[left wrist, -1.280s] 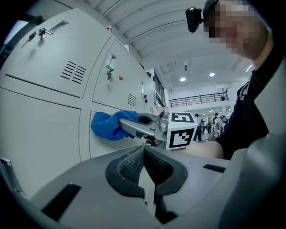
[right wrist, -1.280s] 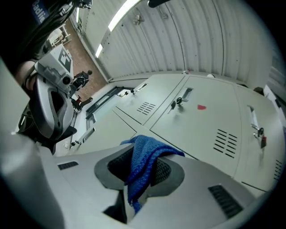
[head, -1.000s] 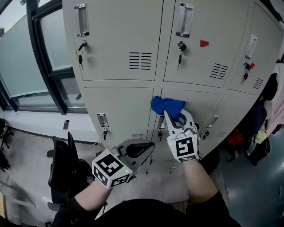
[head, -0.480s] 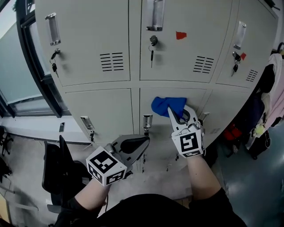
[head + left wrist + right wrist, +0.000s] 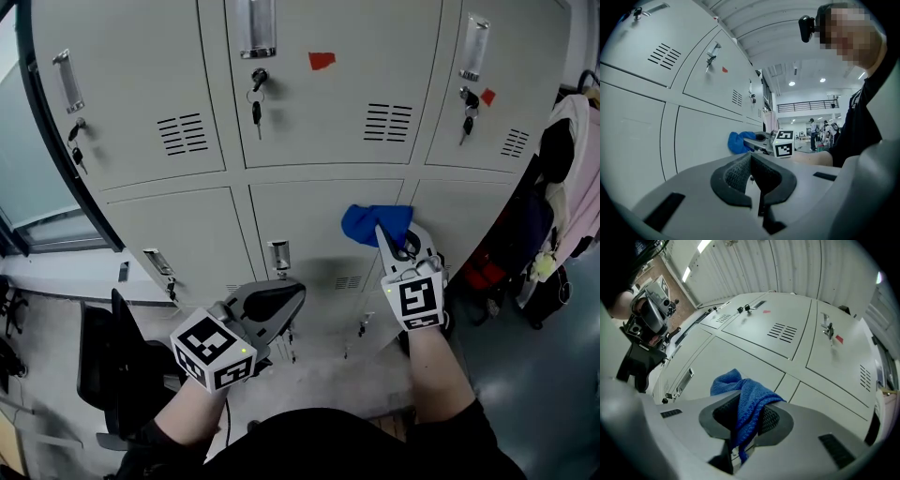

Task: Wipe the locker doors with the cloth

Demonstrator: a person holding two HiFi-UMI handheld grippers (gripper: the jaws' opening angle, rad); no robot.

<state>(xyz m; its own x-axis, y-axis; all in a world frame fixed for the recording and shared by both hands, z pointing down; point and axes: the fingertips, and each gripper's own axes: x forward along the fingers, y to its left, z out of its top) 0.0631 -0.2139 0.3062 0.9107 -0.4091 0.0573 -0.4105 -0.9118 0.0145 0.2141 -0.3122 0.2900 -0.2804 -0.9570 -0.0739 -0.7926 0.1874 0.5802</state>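
Blue cloth (image 5: 370, 223) clamped in right gripper (image 5: 396, 238), bunched — against locker door (image 5: 300, 220)

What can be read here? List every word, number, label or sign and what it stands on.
None: no word, number or brand is legible in any view.
Left cube and right cube: black-and-white marker squares, not text.
Red stickers on the locker doors: no print can be made out.
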